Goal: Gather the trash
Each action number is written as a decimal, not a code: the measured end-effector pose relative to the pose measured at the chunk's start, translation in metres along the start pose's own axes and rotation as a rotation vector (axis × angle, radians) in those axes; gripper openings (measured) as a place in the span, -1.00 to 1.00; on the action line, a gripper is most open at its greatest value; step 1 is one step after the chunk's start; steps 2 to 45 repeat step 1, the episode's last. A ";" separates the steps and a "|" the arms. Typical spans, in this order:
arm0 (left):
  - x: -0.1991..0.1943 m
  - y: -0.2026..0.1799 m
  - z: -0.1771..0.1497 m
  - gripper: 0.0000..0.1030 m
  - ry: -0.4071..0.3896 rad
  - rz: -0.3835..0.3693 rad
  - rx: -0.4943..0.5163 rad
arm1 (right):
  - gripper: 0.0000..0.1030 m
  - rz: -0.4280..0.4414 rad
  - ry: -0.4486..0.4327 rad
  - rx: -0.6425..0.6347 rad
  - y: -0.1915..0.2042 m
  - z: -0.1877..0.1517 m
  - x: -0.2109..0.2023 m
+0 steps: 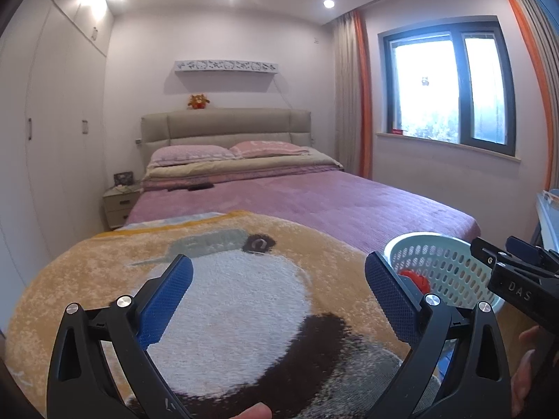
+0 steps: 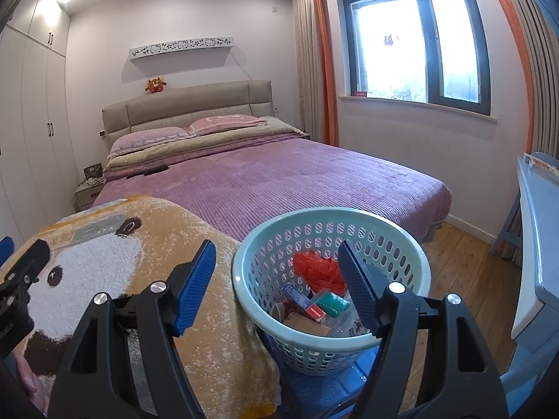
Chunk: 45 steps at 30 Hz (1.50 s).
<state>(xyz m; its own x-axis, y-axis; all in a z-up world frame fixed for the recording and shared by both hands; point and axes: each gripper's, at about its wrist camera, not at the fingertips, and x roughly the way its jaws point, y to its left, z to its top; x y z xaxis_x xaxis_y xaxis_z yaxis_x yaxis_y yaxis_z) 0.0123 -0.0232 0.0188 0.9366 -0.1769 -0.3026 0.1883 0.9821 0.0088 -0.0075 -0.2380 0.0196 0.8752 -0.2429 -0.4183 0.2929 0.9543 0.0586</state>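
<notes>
Both my left gripper [image 1: 277,288] & right gripper [image 2: 276,288] have jaws wide open, holding nothing, since the trash [image 2: 316,291] already sits in the basket [image 2: 241,279], which stands just beside the blanket [image 2: 195,331] at the bed's [image 2: 279,181] foot.

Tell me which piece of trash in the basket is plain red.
The crumpled red plastic bag at the back of the basket; the wad in front is green, the small box red and blue.
</notes>
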 end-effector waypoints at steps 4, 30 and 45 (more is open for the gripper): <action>-0.002 0.001 0.001 0.85 -0.005 0.012 -0.001 | 0.33 0.004 0.002 0.002 0.003 0.001 0.000; -0.002 0.001 0.001 0.85 -0.005 0.012 -0.001 | 0.33 0.004 0.002 0.002 0.003 0.001 0.000; -0.002 0.001 0.001 0.85 -0.005 0.012 -0.001 | 0.33 0.004 0.002 0.002 0.003 0.001 0.000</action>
